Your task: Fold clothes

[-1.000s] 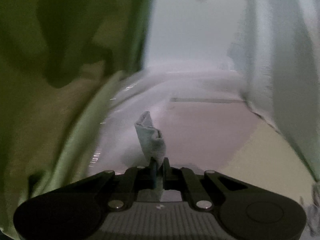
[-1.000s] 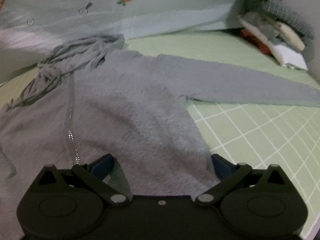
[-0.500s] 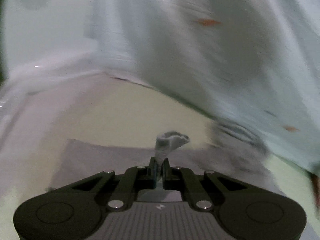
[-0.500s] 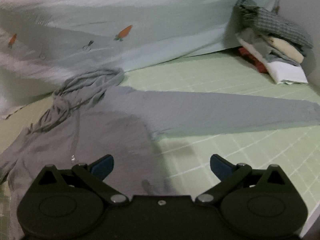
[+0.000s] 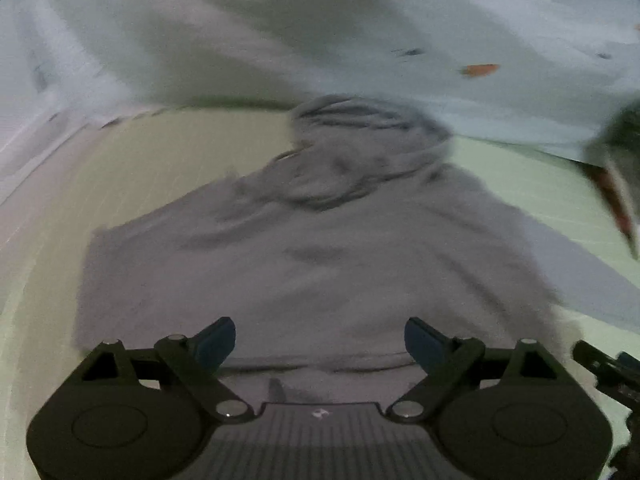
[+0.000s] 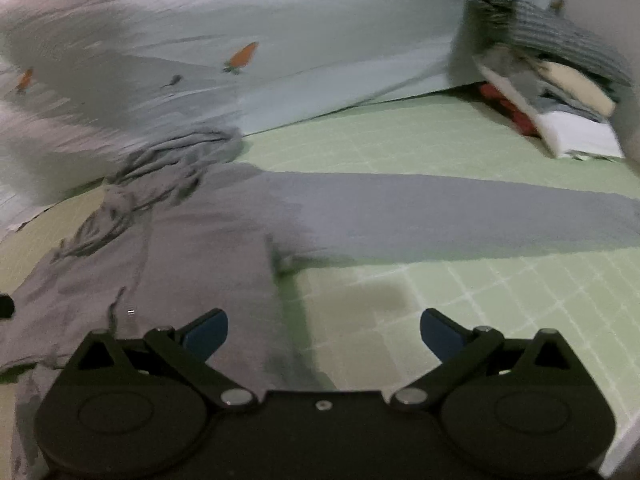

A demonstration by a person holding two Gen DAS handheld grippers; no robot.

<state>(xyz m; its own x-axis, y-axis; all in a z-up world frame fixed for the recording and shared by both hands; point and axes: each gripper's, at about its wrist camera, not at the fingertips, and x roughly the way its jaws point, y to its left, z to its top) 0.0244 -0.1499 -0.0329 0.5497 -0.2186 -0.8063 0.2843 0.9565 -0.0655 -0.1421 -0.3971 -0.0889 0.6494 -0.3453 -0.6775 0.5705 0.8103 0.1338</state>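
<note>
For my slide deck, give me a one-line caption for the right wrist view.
Open right hand-held gripper above a grey hoodie, one sleeve stretched across the green grid mat.

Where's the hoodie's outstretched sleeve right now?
In the right wrist view the sleeve runs flat across the green grid sheet to the right edge, ahead of the right tongs, below the stack of folded clothes.

1. Left gripper [image 5: 320,342]: matte black body, two round side housings, ribbed grey centre plate bearing a small pale mark.
2. Right gripper [image 6: 324,334]: same black linkage arms, silver pivot screws, blue fingertip pads [image 6: 206,331].
</note>
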